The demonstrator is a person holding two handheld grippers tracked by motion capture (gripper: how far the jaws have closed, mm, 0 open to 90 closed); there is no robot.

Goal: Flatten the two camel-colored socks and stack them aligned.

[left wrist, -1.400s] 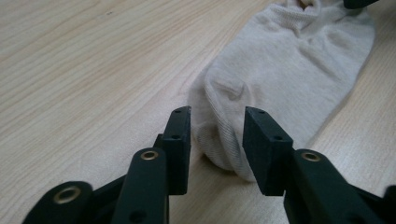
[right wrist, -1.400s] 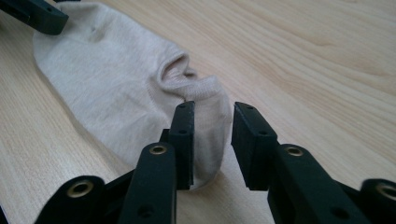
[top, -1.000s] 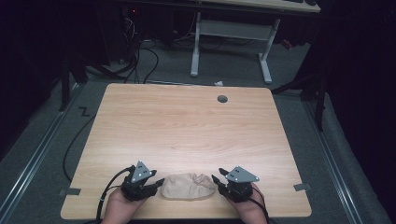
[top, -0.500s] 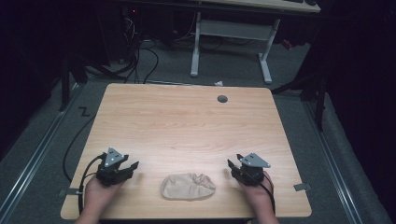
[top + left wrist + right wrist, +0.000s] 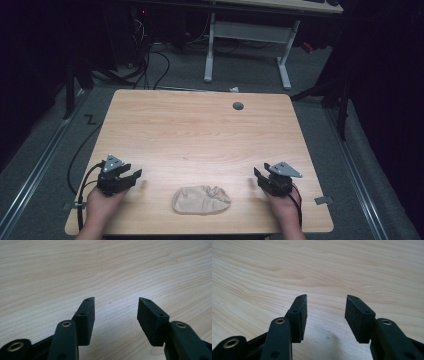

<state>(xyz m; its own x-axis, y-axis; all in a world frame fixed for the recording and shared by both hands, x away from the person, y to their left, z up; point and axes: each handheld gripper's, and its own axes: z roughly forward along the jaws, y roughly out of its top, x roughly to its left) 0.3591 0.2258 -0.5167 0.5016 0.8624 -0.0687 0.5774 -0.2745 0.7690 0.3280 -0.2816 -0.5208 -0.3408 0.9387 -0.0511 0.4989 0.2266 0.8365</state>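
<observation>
- The room around the workspace is dark, with grey carpet floor [image 5: 60, 130] on every side of the table.
- Beyond the far edge stands a second desk on a white frame [image 5: 247, 37], and black cables [image 5: 150, 60] lie coiled on the floor to the left of it.
- The table [image 5: 200, 135] is a light wooden top with clear grain and rounded corners; a small round grey cable port [image 5: 238, 106] sits near its far edge, right of the middle.
- A crumpled beige cloth [image 5: 201, 199] lies in a soft bundle near the near edge, about midway between the two hands and well apart from both.
- The left gripper [image 5: 131, 178] rests low over the near left part of the wood, its jaws wide apart after just opening, with nothing between them; its own view shows bare wood past the pads [image 5: 86, 320].
- The right gripper [image 5: 259, 178] sits at the near right, its jaws likewise spread wide after just opening, empty, over bare grain.
- A small strip of grey tape [image 5: 323, 200] marks the near right edge.
</observation>
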